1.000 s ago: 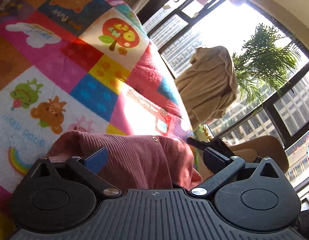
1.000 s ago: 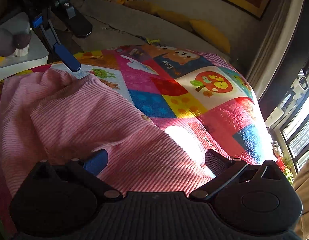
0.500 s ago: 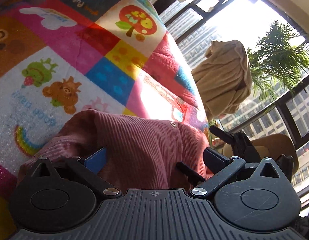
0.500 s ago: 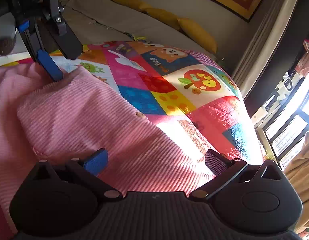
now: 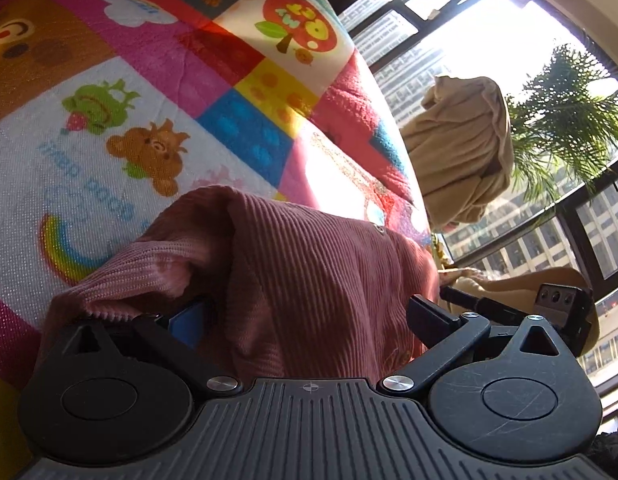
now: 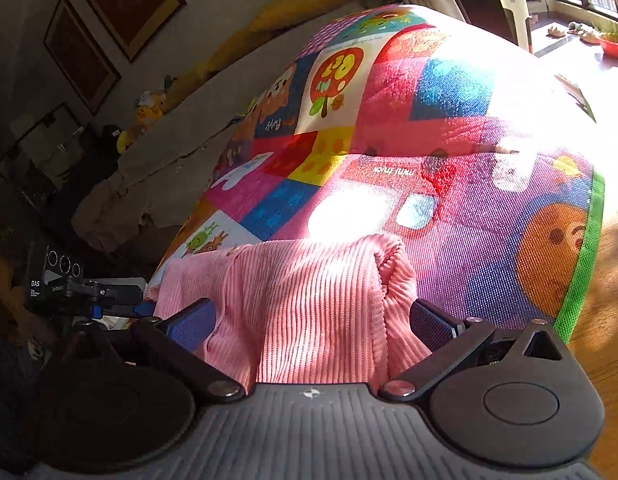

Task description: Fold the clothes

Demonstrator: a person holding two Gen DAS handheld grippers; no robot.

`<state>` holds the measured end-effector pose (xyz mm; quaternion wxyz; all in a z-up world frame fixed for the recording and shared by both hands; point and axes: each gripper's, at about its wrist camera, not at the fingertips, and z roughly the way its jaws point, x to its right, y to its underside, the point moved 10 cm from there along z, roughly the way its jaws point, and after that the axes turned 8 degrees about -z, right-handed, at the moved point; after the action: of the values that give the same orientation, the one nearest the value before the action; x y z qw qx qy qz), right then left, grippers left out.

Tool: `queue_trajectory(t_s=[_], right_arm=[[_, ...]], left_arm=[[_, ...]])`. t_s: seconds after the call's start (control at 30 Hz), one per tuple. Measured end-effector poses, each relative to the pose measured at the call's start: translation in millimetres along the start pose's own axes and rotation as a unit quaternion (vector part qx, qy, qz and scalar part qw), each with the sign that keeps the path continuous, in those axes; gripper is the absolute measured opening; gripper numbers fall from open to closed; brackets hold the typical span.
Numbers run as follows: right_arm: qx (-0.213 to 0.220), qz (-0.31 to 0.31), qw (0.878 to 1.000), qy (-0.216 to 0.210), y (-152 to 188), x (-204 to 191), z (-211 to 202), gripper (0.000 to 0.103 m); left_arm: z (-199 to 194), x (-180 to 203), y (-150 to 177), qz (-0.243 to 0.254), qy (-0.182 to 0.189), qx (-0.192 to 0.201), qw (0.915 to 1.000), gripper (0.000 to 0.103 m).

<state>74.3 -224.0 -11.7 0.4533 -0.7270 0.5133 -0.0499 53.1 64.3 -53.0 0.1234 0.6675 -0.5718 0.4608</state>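
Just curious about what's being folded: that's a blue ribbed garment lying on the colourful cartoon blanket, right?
Not blue. The ribbed garment is pink, as the right wrist view shows clearly; the left wrist view agrees. It does lie on the colourful cartoon blanket.

A pink ribbed garment [image 6: 309, 304] lies bunched and partly folded on the colourful patchwork blanket [image 6: 449, 92].
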Motion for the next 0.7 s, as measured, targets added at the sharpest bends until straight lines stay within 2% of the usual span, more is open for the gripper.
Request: queue_trajectory(t_s=[0.07,0.17,0.3,0.4,0.57,0.63,0.7], right_arm=[[-0.014,0.009,1.0,-0.016,-3,-5,25,0.103],[-0.024,0.02,0.998,-0.047,-7,-22,38,0.103],[-0.01,-0.038,0.994,-0.107,-6,-56,7,0.103],[-0.035,-0.054,0.994,-0.091,7,-54,7,0.103],[-0.046,0.012,0.998,-0.044,6,-21,43,0.103],[-0.035,0.017,0.997,-0.063,-4,-30,42,0.103],[-0.024,0.02,0.996,-0.083,-13,-39,40,0.103]], left_arm=[[8,3,-5,-0.003,0.002,-0.002,1.0,0.103],[15,10,-11,-0.009,0.013,-0.006,0.9999,0.103],[-13,37,-8,0.029,0.09,0.007,0.9955,0.103],[-17,28,-5,0.026,0.08,0.002,0.9964,0.103],[10,4,-8,-0.034,0.054,-0.018,0.9978,0.103],[18,10,-12,-0.045,0.065,-0.024,0.9966,0.103],[11,28,-16,-0.031,0.093,-0.021,0.9949,0.103]])
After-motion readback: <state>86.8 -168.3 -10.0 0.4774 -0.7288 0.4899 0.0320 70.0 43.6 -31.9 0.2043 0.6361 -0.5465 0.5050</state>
